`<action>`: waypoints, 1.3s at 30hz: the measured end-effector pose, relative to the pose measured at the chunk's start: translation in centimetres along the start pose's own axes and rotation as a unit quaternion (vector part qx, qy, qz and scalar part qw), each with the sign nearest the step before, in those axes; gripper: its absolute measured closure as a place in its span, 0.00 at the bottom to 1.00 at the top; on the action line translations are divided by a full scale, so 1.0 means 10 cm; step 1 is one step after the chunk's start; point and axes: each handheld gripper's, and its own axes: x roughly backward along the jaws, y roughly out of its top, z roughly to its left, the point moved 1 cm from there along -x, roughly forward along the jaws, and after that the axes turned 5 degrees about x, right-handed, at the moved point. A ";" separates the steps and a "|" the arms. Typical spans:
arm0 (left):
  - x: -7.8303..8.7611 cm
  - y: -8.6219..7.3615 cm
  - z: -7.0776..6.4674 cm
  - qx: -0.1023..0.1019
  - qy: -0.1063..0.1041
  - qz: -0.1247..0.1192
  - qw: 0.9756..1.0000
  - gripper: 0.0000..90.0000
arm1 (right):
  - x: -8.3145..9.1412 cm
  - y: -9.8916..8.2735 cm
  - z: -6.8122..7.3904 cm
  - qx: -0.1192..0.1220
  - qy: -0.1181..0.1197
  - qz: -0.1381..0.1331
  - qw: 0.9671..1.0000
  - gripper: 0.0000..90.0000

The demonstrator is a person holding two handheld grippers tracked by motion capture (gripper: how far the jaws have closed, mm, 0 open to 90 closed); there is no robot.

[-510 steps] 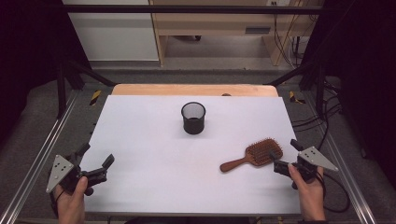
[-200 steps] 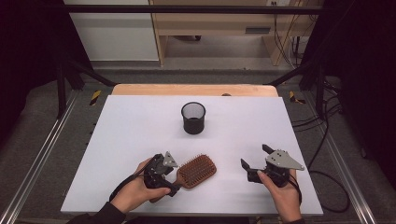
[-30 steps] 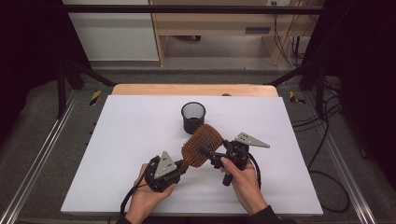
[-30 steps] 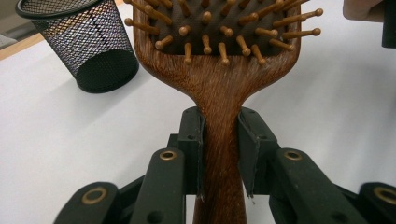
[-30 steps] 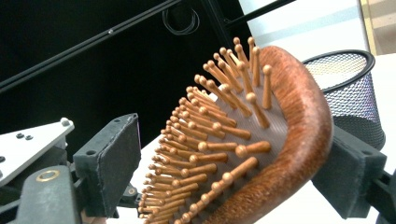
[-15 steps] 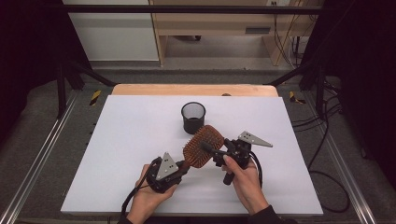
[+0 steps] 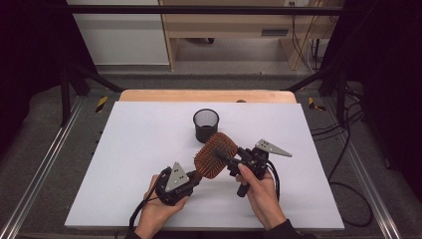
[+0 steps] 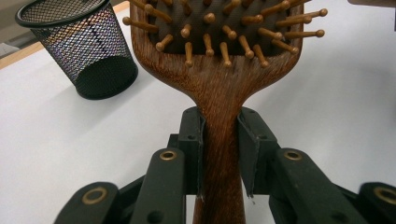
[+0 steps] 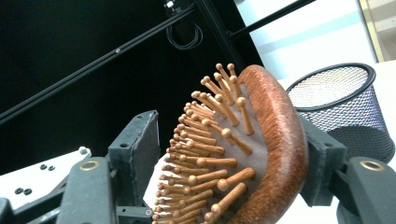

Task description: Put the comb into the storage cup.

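A wooden hairbrush (image 7: 215, 155) with peg bristles is held up off the white table, head tilted toward the far right. My left gripper (image 7: 191, 177) is shut on its handle (image 8: 219, 154), both pads flat against the wood. My right gripper (image 7: 226, 158) straddles the brush head (image 9: 275, 140). One pad lies at the rounded back, while the other faces the bristle tips with a thin gap. Its jaws have just been closing with the head between them.
A black mesh cup (image 7: 206, 124) stands upright just beyond the brush, near the table's middle. The white table top (image 7: 124, 149) ends at a wooden strip at the back and metal rails on both sides. Cables trail off the right side.
Long before, the brush lay flat at the right, then the left gripper took its handle. Over the last second the right jaws have narrowed around the raised head; both hands stayed put.
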 end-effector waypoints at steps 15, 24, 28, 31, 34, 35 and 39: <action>0.03 0.02 0.02 0.006 -0.001 -0.008 1.000 0.81 | -0.02 0.05 0.07 -0.001 -0.004 -0.006 1.000 0.44; 0.11 0.04 0.08 0.019 0.000 -0.025 1.000 0.81 | -0.13 0.19 0.19 0.012 -0.005 0.010 1.000 0.44; 0.14 0.05 0.11 0.024 0.002 -0.031 0.999 0.81 | -0.18 0.25 0.24 0.018 -0.006 0.015 1.000 0.44; 0.15 0.05 0.13 0.027 0.002 -0.033 0.999 0.81 | -0.21 0.27 0.26 0.023 -0.007 0.019 1.000 0.45; 0.16 0.05 0.15 0.032 0.001 -0.035 0.999 0.81 | -0.25 0.29 0.28 0.023 -0.007 0.022 0.999 0.46; 0.16 0.05 0.16 0.033 0.001 -0.035 0.999 0.81 | -0.26 0.29 0.28 0.025 -0.007 0.022 0.999 0.46; 0.17 0.04 0.18 0.038 0.002 -0.036 0.999 0.81 | -0.30 0.31 0.31 0.025 -0.005 0.027 0.999 0.46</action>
